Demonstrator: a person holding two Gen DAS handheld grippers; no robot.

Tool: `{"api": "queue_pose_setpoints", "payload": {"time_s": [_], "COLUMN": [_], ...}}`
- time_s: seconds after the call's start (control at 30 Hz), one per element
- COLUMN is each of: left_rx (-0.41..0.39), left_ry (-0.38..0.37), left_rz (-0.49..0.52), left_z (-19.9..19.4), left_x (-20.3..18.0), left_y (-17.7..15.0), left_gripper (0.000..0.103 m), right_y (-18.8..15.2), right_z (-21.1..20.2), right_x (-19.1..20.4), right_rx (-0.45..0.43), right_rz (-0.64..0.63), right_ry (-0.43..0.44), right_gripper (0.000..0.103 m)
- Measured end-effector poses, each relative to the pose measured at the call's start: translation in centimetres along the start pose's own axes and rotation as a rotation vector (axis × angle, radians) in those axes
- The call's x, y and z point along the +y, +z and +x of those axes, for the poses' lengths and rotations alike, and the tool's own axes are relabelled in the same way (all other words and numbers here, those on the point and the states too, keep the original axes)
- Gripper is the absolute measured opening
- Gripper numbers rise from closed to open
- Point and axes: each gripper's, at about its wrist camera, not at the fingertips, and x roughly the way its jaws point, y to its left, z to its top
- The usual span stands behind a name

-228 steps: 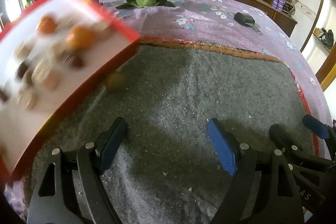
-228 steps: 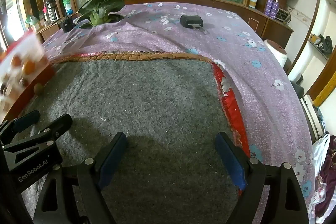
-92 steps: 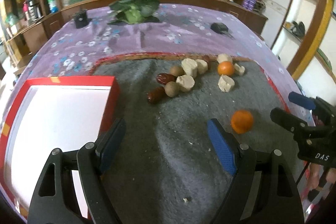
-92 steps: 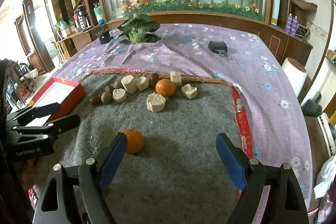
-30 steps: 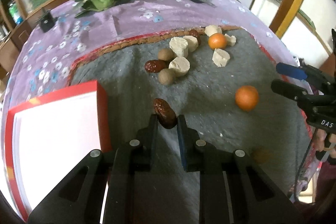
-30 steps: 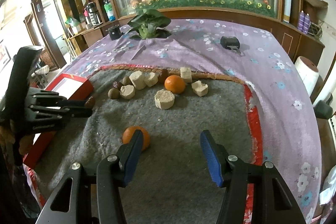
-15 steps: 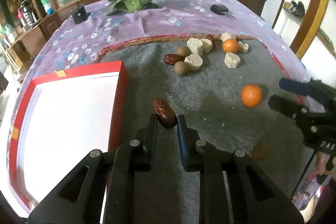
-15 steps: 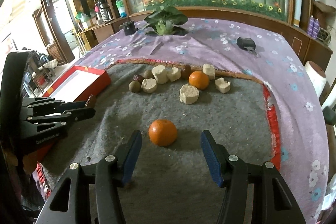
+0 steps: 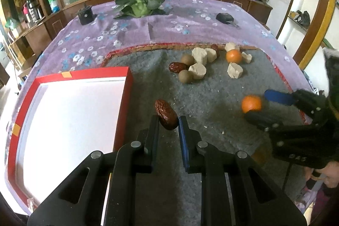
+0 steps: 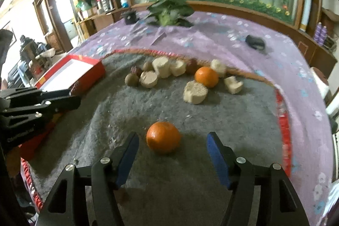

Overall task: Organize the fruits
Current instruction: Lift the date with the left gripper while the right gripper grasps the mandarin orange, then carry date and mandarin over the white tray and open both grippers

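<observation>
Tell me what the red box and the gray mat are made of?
The red box looks like cardboard: thin straight walls, glossy red outside, plain matte white inside. The gray mat looks like felt or pressed fiber: fuzzy, speckled, dull, with loose crumbs and wrinkles. Neither is certain.

Layout relative to the two tongs. The left gripper (image 9: pixel 168 123) held a date (image 9: pixel 166 114) above the felt mat (image 9: pixel 211 99), with the open box (image 9: pixel 63 111) directly to its left and lying partly on the mat. The right gripper (image 10: pixel 172 148) stood over the mat's right part; its jaws, having just been opening, bracketed an orange (image 10: pixel 163 137) that rested on the mat nearer the left finger, touching neither. Beyond both tongs, along the mat's far edge, lay the remaining pile (image 10: pixel 169 75): a second orange (image 10: pixel 206 76), pale chunks, small round fruits and more dates. Behind the mat, on the tablecloth (image 9: pixel 169 20), sat a leafy plant (image 9: pixel 139 3).
</observation>
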Motion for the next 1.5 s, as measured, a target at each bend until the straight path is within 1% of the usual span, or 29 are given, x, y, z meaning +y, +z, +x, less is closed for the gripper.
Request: {"api": "queue_pose_setpoints", "payload": {"time_s": [0.03,0.07,0.27,0.4,0.6,0.73,0.87,1.03,1.2,1.33,1.5], "left_rx": [0.005,0.006,-0.001,-0.014,-0.042,-0.054,-0.061,-0.060,-0.050,-0.042,-0.022], "left_ry": [0.000,0.002,0.012,0.024,0.057,0.075,0.100,0.129,0.150,0.162,0.186], "left_rz": [-0.001,-0.001,-0.021,-0.032,-0.038,-0.054,-0.072,-0.111,-0.136,-0.163,-0.188], "left_z": [0.1,0.2,0.1,-0.4,-1.7,-2.4,-2.9,-3.1,-2.9,-2.5,-1.6], "left_x": [0.1,0.1,0.6,1.0,1.8,2.7,4.0,5.9,7.6,8.8,10.4], "left_y": [-0.1,-0.1,0.0,0.0,0.1,0.0,-0.2,-0.6,-0.8,-0.8,-0.8], "left_gripper": [0.017,0.017,0.017,0.017,0.017,0.017,0.018,0.018,0.018,0.018,0.018], "right_y": [-0.2,-0.3,0.0,0.4,1.3,1.8,2.2,2.8,3.6,4.2,5.2], "right_z": [0.5,0.6,-0.8,-1.6,-2.4,-2.5,-2.2,-1.6,-1.1,-0.4,0.1], "right_x": [0.0,-0.1,0.3,1.4,3.5,4.9,6.5,8.6,10.3,10.9,11.9], "right_rx": [0.013,0.006,-0.034,-0.056,-0.079,-0.083,-0.078,-0.070,-0.060,-0.045,-0.049], "right_rz": [0.004,0.013,0.010,-0.007,-0.028,-0.054,-0.067,-0.110,-0.152,-0.153,-0.155], "right_ry": [0.008,0.025,0.040,0.047,0.091,0.104,0.146,0.168,0.186,0.205,0.237], "right_gripper": [0.043,0.034,0.033,0.033,0.033,0.033,0.033,0.033,0.033,0.033,0.033]}}
